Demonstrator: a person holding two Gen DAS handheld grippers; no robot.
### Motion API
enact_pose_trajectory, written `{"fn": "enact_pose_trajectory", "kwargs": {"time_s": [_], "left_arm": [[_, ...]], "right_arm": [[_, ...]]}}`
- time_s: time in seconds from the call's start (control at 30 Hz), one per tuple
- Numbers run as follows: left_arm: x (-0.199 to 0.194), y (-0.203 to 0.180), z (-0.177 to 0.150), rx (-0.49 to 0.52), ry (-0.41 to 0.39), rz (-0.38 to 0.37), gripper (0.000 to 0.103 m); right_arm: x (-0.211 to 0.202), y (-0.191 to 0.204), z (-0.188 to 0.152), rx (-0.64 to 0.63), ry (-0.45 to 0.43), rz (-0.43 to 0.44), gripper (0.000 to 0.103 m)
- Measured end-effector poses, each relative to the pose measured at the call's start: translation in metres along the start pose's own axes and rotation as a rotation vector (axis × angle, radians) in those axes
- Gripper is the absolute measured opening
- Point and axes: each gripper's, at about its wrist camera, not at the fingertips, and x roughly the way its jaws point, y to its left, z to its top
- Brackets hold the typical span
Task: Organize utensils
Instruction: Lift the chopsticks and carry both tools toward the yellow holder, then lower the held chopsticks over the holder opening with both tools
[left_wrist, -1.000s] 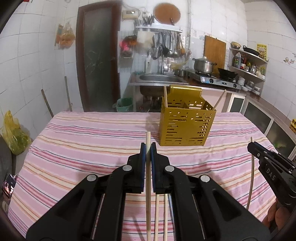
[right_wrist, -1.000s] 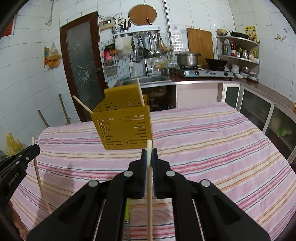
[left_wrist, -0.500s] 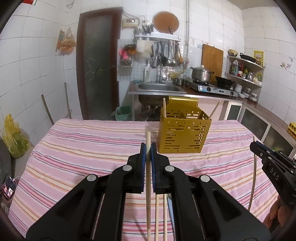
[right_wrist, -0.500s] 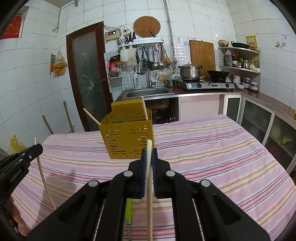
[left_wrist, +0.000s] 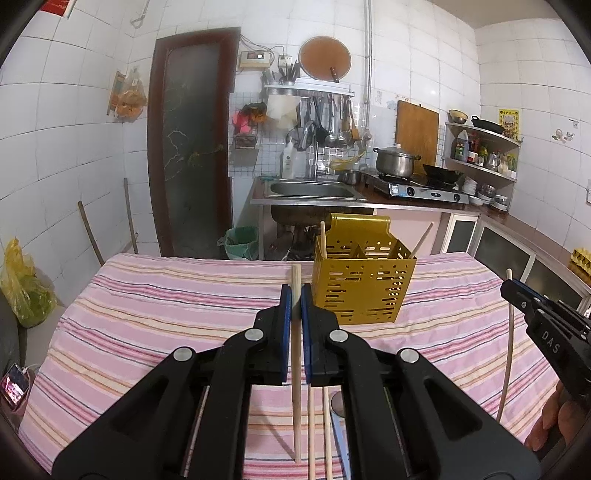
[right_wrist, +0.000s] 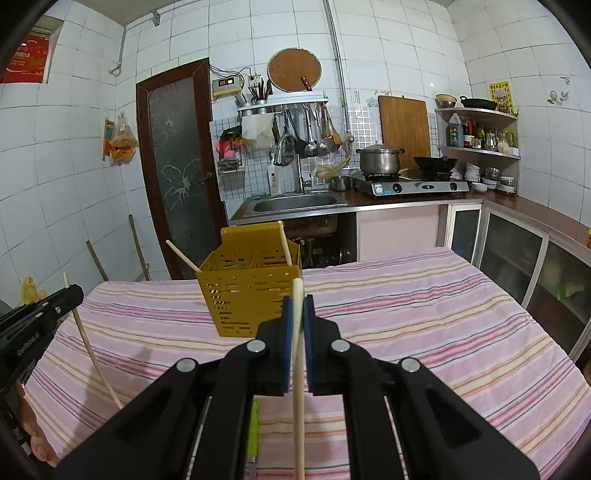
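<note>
Left gripper (left_wrist: 295, 295), jaws clamped on an upright wooden chopstick (left_wrist: 295, 365); right gripper (right_wrist: 298, 306), jaws likewise clamped on a pale chopstick (right_wrist: 297, 387) — both held above the striped counter (left_wrist: 147, 314). Perforated yellow utensil holder (left_wrist: 360, 291) stands beyond, two chopsticks leaning inside; further chopsticks (left_wrist: 318, 435) lie below the left gripper

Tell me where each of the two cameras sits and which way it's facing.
Left wrist: on the left claw, facing the yellow holder and sink; its chopstick, the right claw show.
Right wrist: on the right claw, same heading; its chopstick, the left claw show.
Shared: holder, striped tablecloth, both claws.
</note>
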Motion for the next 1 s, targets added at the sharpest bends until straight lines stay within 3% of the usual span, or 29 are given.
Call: {"fn": "enact_pose_trajectory", "kwargs": {"time_s": [1.0], "left_arm": [[0.018,0.008,0.014,0.003,-0.033,-0.036,0.004]], "right_arm": [[0.020,-0.001,0.018,0.011,-0.085,0.030,0.006]]}}
